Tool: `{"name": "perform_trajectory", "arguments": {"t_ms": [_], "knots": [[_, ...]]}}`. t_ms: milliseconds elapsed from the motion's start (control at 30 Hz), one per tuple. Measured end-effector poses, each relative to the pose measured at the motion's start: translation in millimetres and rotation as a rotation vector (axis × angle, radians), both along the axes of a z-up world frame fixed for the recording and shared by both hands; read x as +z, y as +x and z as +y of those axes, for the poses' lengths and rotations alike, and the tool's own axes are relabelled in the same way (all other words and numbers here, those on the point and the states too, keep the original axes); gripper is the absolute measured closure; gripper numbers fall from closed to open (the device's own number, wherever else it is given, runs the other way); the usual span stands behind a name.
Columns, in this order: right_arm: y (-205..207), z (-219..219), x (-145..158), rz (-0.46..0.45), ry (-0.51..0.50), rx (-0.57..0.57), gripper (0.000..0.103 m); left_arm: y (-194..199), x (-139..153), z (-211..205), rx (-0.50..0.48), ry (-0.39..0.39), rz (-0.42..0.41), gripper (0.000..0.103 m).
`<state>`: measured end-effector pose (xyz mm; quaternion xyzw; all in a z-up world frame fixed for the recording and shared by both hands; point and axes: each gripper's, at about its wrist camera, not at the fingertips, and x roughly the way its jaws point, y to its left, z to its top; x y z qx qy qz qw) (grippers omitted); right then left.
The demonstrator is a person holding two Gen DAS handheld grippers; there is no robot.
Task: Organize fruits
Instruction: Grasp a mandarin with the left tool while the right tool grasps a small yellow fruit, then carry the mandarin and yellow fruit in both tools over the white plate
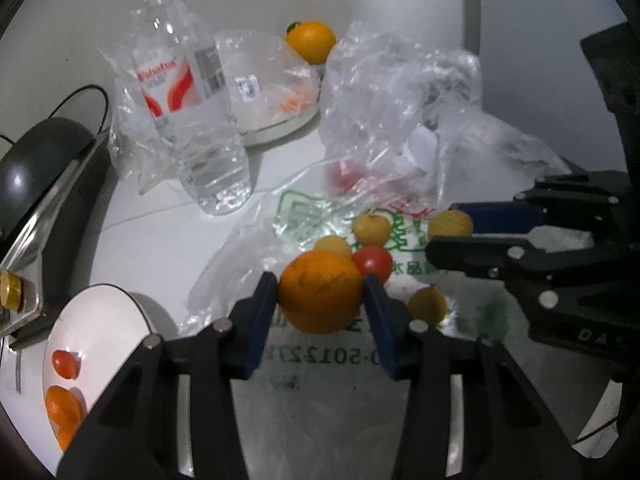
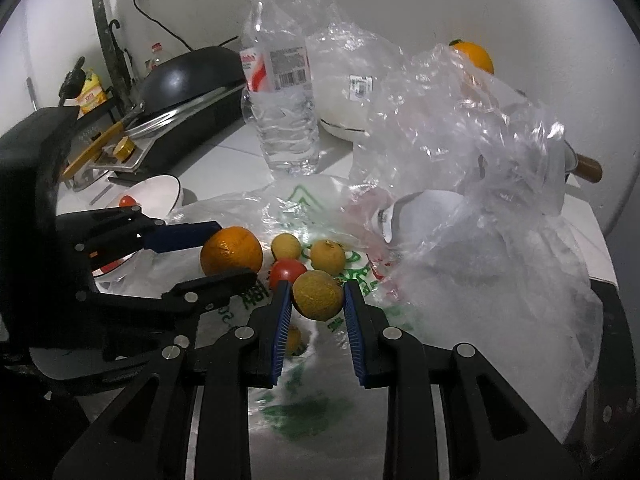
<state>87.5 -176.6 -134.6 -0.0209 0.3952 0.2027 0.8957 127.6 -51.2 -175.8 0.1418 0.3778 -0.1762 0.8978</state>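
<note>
Left gripper (image 1: 322,294): pads pinching the orange (image 1: 320,290) across its widest part; no gap shows either side
Right gripper (image 2: 318,300): pinching a small yellow-brown fruit (image 2: 318,294) between its blue pads
Place: both fruits over the printed plastic bag (image 1: 320,356) mid-tabletop; bowl (image 1: 96,320) near the left edge
Handling: orange likely firm, fairly light, waxy skin may slip; grip at the equator; small fruit probably thin-shelled, so squeeze gently
Axis: both nearly round; no clear long axis; stem ends cannot be told

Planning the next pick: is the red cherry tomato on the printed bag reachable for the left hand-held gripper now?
Probably not: the left hand-held gripper is shut on the large orange, which sits right before the red cherry tomato.
</note>
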Motion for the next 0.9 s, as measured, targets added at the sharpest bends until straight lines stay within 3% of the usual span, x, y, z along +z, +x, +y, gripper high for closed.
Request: {"name": "perform_trajectory", "arguments": {"t_ms": [533, 900], "knots": [[-32, 28, 30, -0.062, -0.022, 0.019, 0.075, -47, 42, 28, -0.006, -0.053, -0.085, 0.057], [-41, 63, 39, -0.084, -0.036, 0.067, 0.075, -62, 51, 67, 0.048, -0.059, -0.116, 0.057]]}}
